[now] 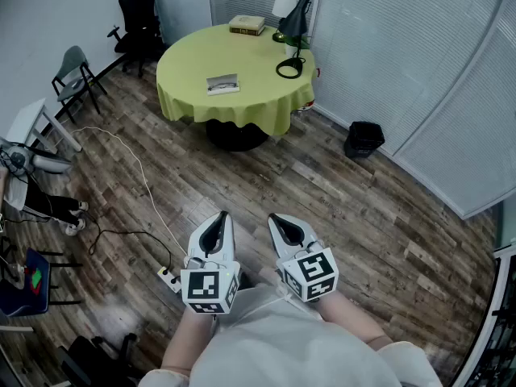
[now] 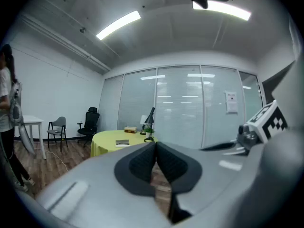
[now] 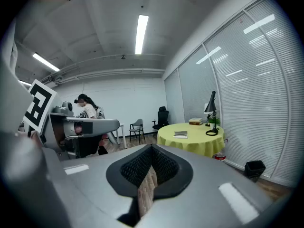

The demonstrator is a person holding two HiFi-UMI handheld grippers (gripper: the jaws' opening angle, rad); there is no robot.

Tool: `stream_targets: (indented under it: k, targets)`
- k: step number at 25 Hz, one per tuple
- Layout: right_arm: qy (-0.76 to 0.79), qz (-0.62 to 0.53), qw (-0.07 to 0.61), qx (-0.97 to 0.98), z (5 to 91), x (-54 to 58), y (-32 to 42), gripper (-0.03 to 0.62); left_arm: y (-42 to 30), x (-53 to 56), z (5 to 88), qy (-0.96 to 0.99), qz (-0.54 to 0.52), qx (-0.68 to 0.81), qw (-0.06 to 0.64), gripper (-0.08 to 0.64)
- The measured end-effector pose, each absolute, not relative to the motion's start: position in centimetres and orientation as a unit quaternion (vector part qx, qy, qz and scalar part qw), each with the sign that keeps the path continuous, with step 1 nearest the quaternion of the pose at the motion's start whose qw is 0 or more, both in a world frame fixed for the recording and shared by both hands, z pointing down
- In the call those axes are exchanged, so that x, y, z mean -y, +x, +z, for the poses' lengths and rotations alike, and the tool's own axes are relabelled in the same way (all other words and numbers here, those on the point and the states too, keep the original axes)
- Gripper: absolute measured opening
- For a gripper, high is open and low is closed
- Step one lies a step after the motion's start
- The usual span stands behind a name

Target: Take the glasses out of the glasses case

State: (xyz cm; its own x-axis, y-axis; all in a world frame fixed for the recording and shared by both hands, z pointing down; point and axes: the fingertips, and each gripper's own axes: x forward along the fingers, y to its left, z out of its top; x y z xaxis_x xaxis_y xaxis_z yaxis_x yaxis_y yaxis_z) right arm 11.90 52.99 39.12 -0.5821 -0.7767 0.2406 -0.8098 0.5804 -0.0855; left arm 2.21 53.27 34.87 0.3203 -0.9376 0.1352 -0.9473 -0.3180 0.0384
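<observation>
Well back from a round, yellow-draped bench (image 1: 185,87), a person stands on a plank floor (image 1: 339,208) with both tongs held low and close to the body, pointing toward the bench. Left tongs (image 1: 222,216) have their jaws together at the tips with nothing between them; only floor shows through the slit behind the pads in the left gripper view (image 2: 155,144). Right tongs (image 1: 274,218) are likewise closed tip to tip and empty (image 3: 152,149). On the near part of the bench lies a pale flat item (image 1: 222,85), too far off to tell whether it is the glasses case; it sits well apart from both tongs. At the bench's far edge rest stacked books (image 1: 247,25) and, beside them, a black desk lamp (image 1: 294,27). A black bin (image 1: 364,139) stands on the floor right of the bench, near the blinds, and a white cable (image 1: 137,176) trails across the planks to the left.
</observation>
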Motion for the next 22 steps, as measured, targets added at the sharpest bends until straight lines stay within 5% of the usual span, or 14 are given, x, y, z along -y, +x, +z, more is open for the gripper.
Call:
stream_targets:
  k: [22]
  targets:
    - [0.462,0.152,0.085,0.870,42.4,-51.1,12.5,0.000,1.7,-51.3,38.3,0.806,0.070,0.582,0.085,0.006]
